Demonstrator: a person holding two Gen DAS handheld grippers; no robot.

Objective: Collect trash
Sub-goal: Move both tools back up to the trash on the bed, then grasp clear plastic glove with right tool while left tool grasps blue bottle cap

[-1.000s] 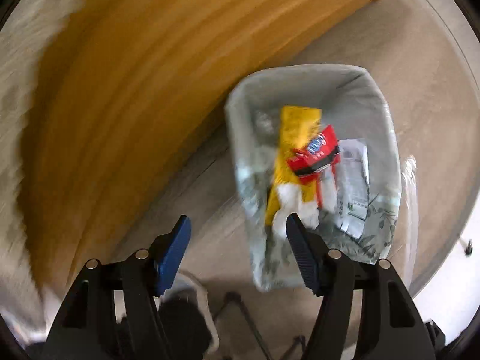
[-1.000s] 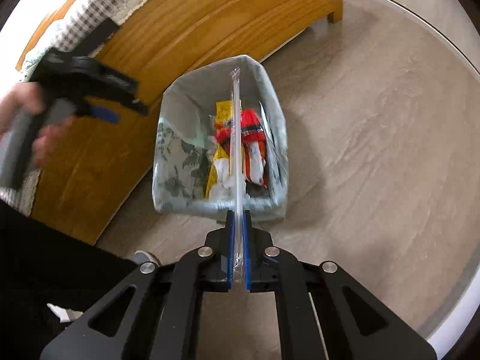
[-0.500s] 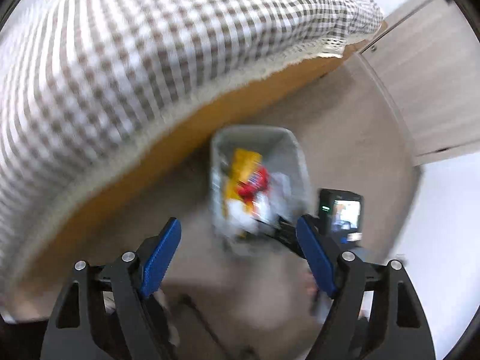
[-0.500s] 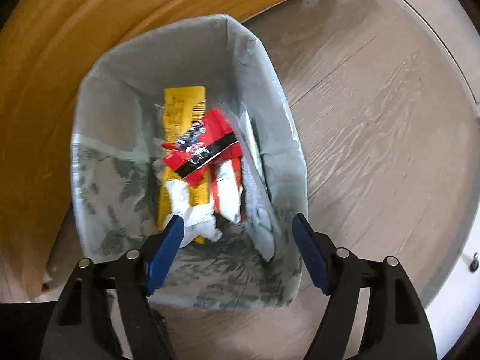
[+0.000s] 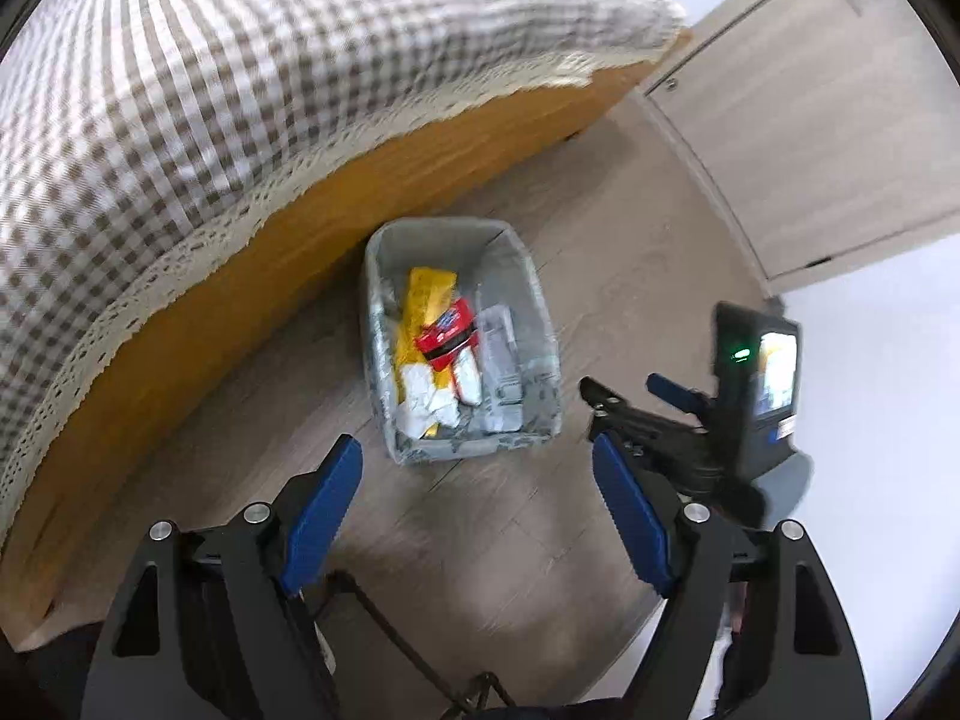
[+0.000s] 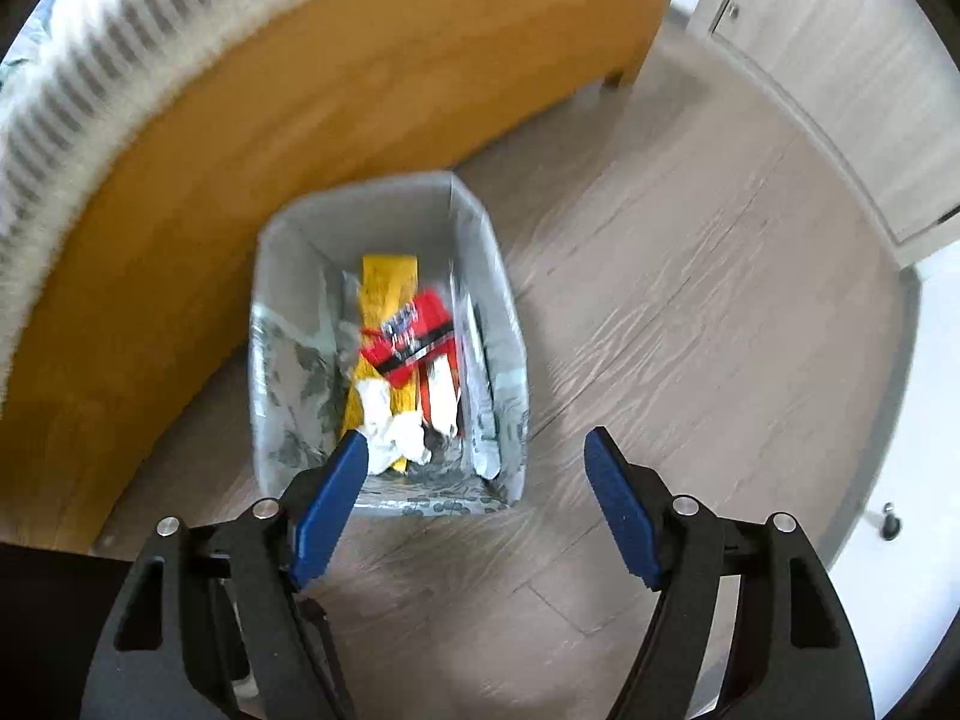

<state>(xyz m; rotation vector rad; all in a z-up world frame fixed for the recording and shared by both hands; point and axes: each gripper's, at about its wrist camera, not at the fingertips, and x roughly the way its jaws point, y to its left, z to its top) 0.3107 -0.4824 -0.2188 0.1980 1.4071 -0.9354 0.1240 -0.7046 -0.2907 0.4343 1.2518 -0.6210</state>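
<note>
Bin [image 5: 543, 324] sitting on the floor [image 5: 630, 228] against the wooden bed frame [image 5: 372, 174], both tools hanging empty above it.

Checked bedcover [image 5: 240, 72] is draping over the frame at the left; beside it the lined bin is holding a yellow packet [image 5: 427, 294], a red wrapper [image 5: 447, 333], crumpled white tissue [image 5: 423, 399] and a clear plastic sleeve [image 5: 498, 354]. Left gripper [image 5: 477, 498] is hovering with its blue fingers spread apart, nothing between them. Right gripper [image 6: 474, 486] is likewise standing wide and empty, pointing down over the bin's near edge; in the left view it is showing at the right.
</note>
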